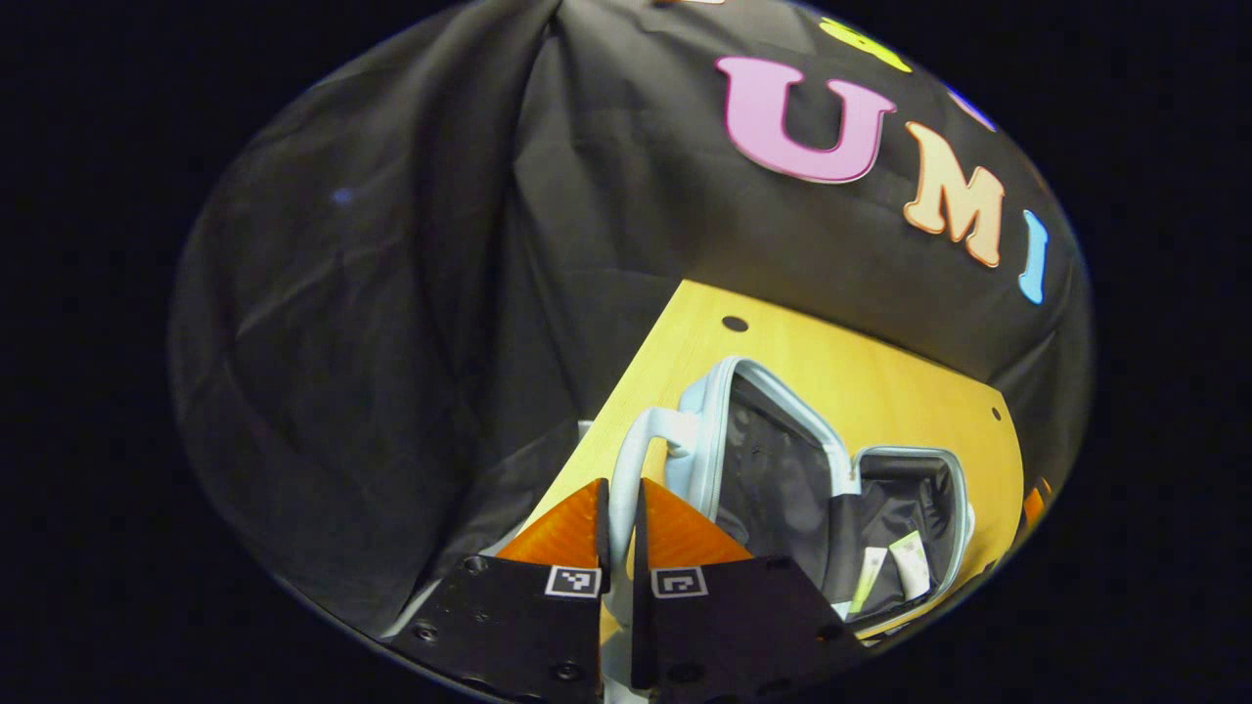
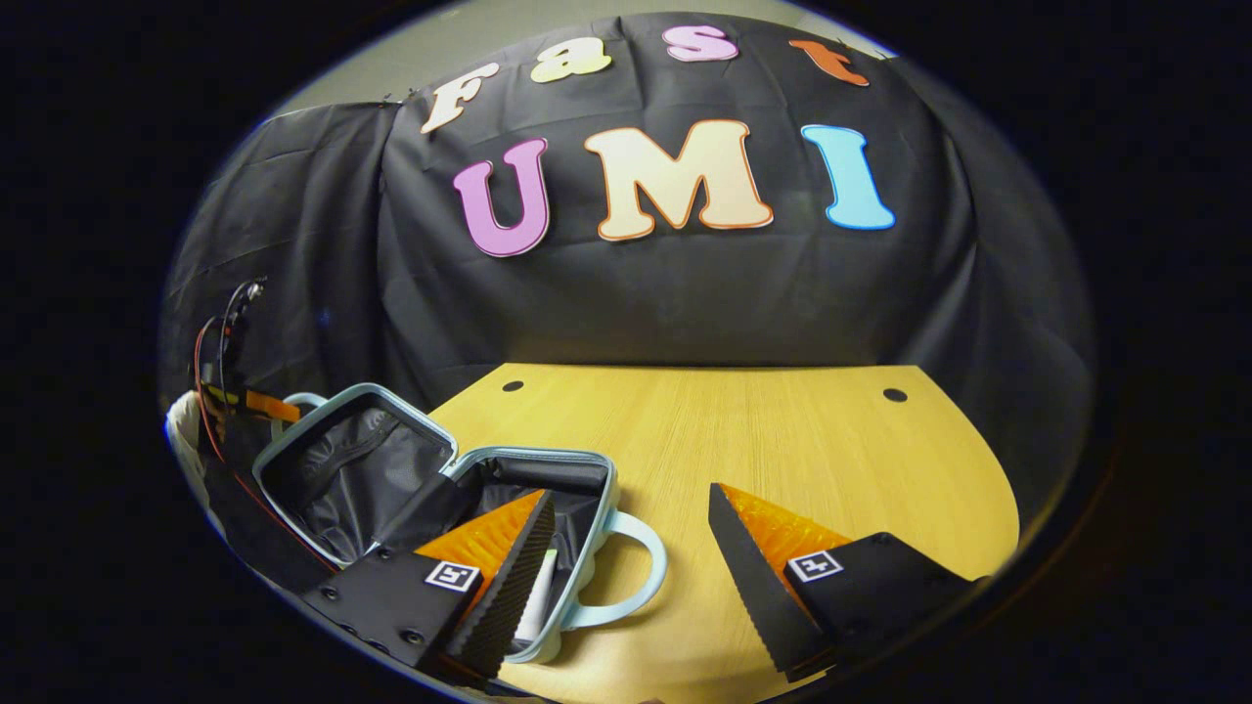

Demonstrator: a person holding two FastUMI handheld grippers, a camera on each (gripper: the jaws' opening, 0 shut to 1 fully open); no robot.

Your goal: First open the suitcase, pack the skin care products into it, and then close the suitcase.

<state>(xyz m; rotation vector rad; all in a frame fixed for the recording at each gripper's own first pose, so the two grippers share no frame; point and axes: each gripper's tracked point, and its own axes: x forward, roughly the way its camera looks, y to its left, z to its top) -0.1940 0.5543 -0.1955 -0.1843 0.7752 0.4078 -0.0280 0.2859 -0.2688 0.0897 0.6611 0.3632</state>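
Nearby, left gripper fingers apparently pinched on open suitcase handle; right gripper fingers wide.

No readable text; product labels in suitcase illegible.

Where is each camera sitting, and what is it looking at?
Left gripper view: rides on the left gripper, looking down along its nearly closed fingers at the open suitcase, whose pale handle runs between the fingers, on the wooden table.
Right gripper view: rides on the right gripper, facing the booth's back wall across the table; its fingers are spread wide, and a gloved hand shows at far left behind the suitcase's lid.
Both views share the open suitcase, the skincare tubes inside, and the table.
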